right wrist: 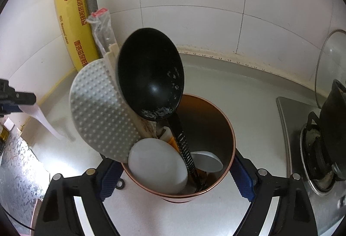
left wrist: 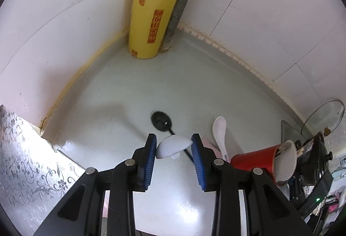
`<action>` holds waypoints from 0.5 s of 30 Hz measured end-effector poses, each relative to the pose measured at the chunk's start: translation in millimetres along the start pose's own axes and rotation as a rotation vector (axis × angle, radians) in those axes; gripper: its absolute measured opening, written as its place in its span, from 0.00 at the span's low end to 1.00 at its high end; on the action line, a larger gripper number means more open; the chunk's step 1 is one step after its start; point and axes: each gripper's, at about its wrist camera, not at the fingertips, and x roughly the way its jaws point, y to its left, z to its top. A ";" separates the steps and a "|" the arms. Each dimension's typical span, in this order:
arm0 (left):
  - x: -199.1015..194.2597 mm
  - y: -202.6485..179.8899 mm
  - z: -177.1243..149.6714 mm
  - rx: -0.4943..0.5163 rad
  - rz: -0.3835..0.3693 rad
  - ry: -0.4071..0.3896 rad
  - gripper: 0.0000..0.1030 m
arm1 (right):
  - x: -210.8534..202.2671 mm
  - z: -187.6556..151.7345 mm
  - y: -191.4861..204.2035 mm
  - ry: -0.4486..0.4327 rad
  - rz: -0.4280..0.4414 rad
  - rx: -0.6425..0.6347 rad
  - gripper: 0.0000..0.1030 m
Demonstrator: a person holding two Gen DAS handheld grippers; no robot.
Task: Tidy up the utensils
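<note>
My left gripper is shut on the bowl of a pale spoon, held above the grey counter; its pinkish handle shows in the right wrist view. A black ladle and a white spoon lie on the counter beyond it. My right gripper is shut on a red utensil can, also seen in the left wrist view. The can holds a black ladle, a white dotted rice paddle and white spoons.
A yellow wrap roll stands in the tiled corner. A gas stove with a black pot and a glass lid is at the right. Patterned foil covers the left surface.
</note>
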 end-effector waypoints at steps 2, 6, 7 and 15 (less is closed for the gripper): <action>-7.4 -5.7 2.7 0.010 -0.015 -0.019 0.33 | -1.7 -0.2 0.1 0.002 -0.002 0.003 0.88; -26.3 -22.1 10.7 0.044 -0.059 -0.065 0.33 | -5.1 -3.4 0.9 0.008 -0.002 0.003 0.88; -32.7 -27.9 13.2 0.055 -0.075 -0.079 0.33 | -6.3 -4.6 1.7 0.010 -0.001 0.002 0.88; -85.2 -85.3 23.8 0.200 -0.211 -0.183 0.33 | -15.6 -13.9 9.1 0.024 0.001 -0.004 0.88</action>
